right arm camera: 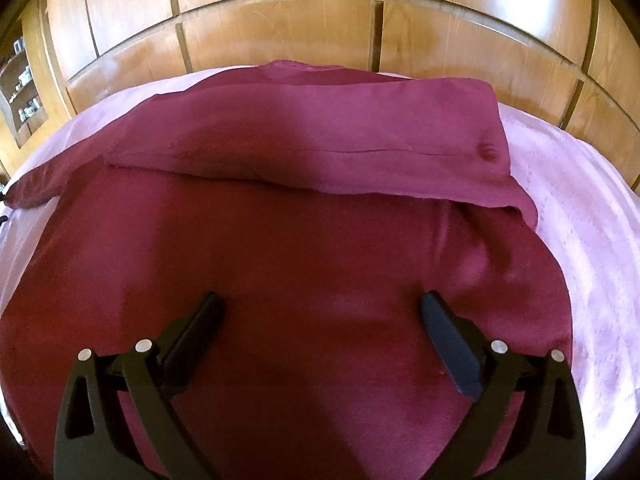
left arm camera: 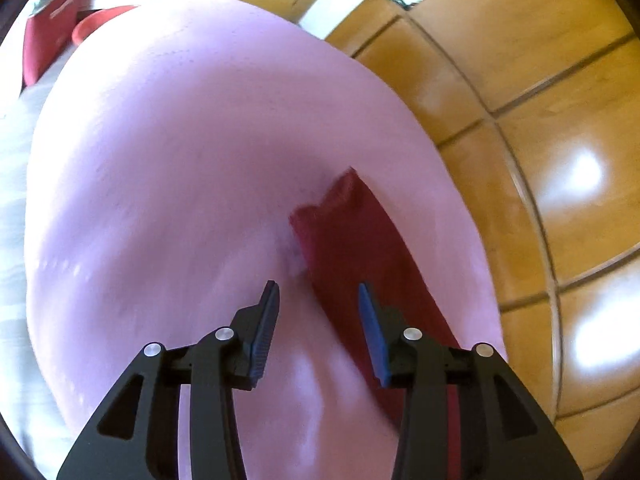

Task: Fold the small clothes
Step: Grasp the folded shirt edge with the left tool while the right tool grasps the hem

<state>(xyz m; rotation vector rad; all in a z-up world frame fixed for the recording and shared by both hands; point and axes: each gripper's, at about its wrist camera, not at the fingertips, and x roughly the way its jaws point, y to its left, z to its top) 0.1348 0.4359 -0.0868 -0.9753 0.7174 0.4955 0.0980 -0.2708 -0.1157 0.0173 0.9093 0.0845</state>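
A dark red garment of thin woven cloth [right arm camera: 304, 264] lies spread on a pale pink sheet [right arm camera: 580, 208], and this sheet covers a soft flat surface in front of a wall of glossy wooden panels [right arm camera: 280, 40]. In the right wrist view the far part of the garment is folded back over itself – a long flap lies across the top, with a stitched seam line along it, and its right end hangs a little over the layer below. On the left a narrow part of the cloth, perhaps a sleeve, reaches out to the sheet's edge.

The right gripper [right arm camera: 320, 312] hangs above the near part of the garment. Its two black fingers stand wide apart and nothing is between them; whether the tips touch the cloth I cannot tell.

The left gripper [left arm camera: 318, 292] points down at the pink sheet, just beside a narrow strip of the same red garment [left arm camera: 360, 256], which runs under the right-hand finger. Its blue-padded fingers [left arm camera: 370, 320] are partly apart and released – no cloth is caught between the pads. This view is blurred.

Far away at the upper left of the left wrist view stand a red box [left arm camera: 48, 40] and a red round bowl [left arm camera: 100, 24], well apart from the garment.
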